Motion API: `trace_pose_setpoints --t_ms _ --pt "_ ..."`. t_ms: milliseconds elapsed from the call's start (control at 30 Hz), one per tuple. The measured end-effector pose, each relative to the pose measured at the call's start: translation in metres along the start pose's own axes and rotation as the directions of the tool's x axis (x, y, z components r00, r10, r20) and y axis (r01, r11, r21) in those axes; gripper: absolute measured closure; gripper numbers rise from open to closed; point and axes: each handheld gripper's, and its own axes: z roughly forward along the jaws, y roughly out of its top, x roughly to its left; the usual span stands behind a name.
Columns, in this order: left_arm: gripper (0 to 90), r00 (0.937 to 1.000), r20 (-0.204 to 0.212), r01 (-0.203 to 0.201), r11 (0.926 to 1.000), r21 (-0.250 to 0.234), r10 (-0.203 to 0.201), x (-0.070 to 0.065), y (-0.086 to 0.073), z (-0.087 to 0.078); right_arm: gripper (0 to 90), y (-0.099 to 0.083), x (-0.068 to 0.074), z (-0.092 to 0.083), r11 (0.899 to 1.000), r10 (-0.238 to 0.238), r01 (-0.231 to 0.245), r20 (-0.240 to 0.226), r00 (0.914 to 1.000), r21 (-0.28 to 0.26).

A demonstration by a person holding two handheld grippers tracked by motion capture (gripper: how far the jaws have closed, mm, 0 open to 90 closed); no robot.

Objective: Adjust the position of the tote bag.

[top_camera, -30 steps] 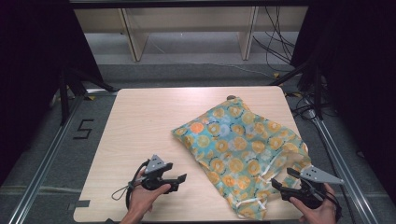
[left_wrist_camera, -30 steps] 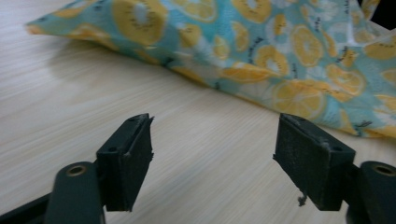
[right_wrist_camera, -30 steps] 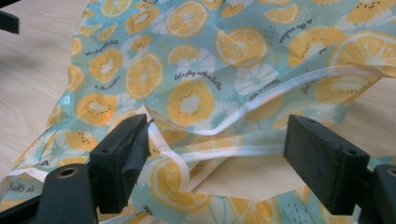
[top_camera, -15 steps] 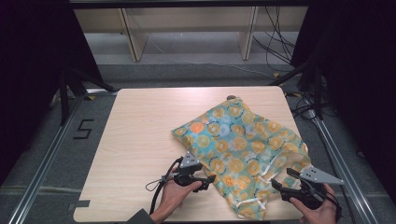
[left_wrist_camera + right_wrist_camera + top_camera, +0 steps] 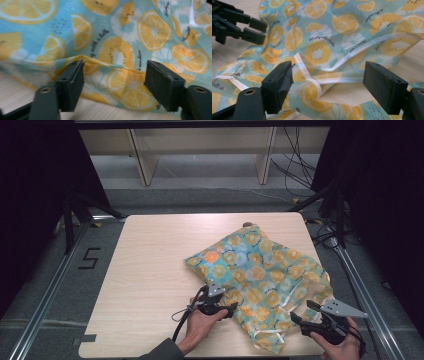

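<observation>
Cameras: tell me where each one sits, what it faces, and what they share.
High view: above the table's near side, looking down on the pale wooden table; both hands show.
Left gripper view: on the left gripper, facing the blue lemon-print fabric bag.
Right gripper view: on the right gripper, facing the bag's white hem.
All share the bag.

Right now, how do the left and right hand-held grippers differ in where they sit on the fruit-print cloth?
The left hand-held gripper is at the cloth's left edge, jaws just closing in on a raised fold but not yet pressing it. The right hand-held gripper sits at the near right corner, jaws wide apart around the white hem. The right carries a grey plate pointing right; the left's is smaller in view. Both rest low over the table.
</observation>
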Motion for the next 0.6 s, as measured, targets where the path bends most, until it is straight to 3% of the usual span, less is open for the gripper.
trace_pose_setpoints --t_ms 100,133,167,233,300,333,367,400,467,500,567,600 --pt "61.5 0.9999 0.005 -0.011 0.9999 0.000 0.011 -0.003 0.002 0.004 24.7 0.000 0.000 0.000 1.000 0.001 -0.001 0.004 1.0000 0.000" --pt "69.9 0.9976 0.007 -0.069 0.9976 0.001 0.069 -0.004 0.004 0.007 24.7 0.000 0.000 0.000 1.000 0.002 -0.002 0.003 1.0000 -0.001" --pt "75.3 0.9978 0.025 -0.062 0.9979 0.020 0.062 -0.005 0.004 0.008 24.7 0.000 0.000 -0.001 1.000 -0.002 0.002 0.003 1.0000 -0.003" --pt "87.0 0.9939 0.019 -0.109 0.9939 0.016 0.109 -0.006 0.004 0.009 24.7 0.000 0.000 -0.001 1.000 0.006 -0.006 -0.001 1.0000 -0.003" --pt "89.4 0.9892 0.031 -0.144 0.9893 0.022 0.143 -0.004 0.004 0.007 24.7 0.000 -0.001 0.000 1.000 -0.001 0.001 0.005 1.0000 -0.014" --pt "89.5 0.9915 0.042 -0.124 0.9921 0.020 0.123 -0.002 0.004 0.007 24.7 0.000 -0.001 0.000 1.000 -0.007 0.007 -0.004 1.0000 -0.016" --pt "89.5 0.9897 0.043 -0.137 0.9902 0.027 0.136 0.000 0.004 0.006 24.7 0.000 -0.002 -0.001 1.000 -0.014 0.014 0.006 0.9999 -0.011" --pt "89.5 0.9885 0.052 -0.144 0.9890 0.036 0.142 0.003 0.005 0.005 24.7 0.000 0.001 -0.002 1.000 0.028 -0.028 0.002 0.9996 0.003" --pt "89.5 0.9897 0.049 -0.137 0.9898 0.039 0.135 0.007 0.004 0.003 24.8 0.000 0.001 -0.002 1.000 0.028 -0.028 0.002 0.9996 0.004" --pt "89.6 0.9848 0.033 -0.172 0.9841 0.045 0.171 0.010 0.004 0.001 24.8 0.000 0.001 -0.002 1.000 0.028 -0.028 0.002 0.9996 0.004" --pt "89.6 0.9833 0.021 -0.182 0.9821 0.050 0.181 0.012 0.003 -0.001 24.8 -0.001 0.001 -0.002 1.000 0.029 -0.029 0.002 0.9996 0.004" --pt "89.6 0.9730 0.003 -0.230 0.9703 0.074 0.231 0.021 0.002 -0.007 24.8 -0.001 0.001 -0.003 1.000 0.029 -0.029 0.001 0.9996 0.003"
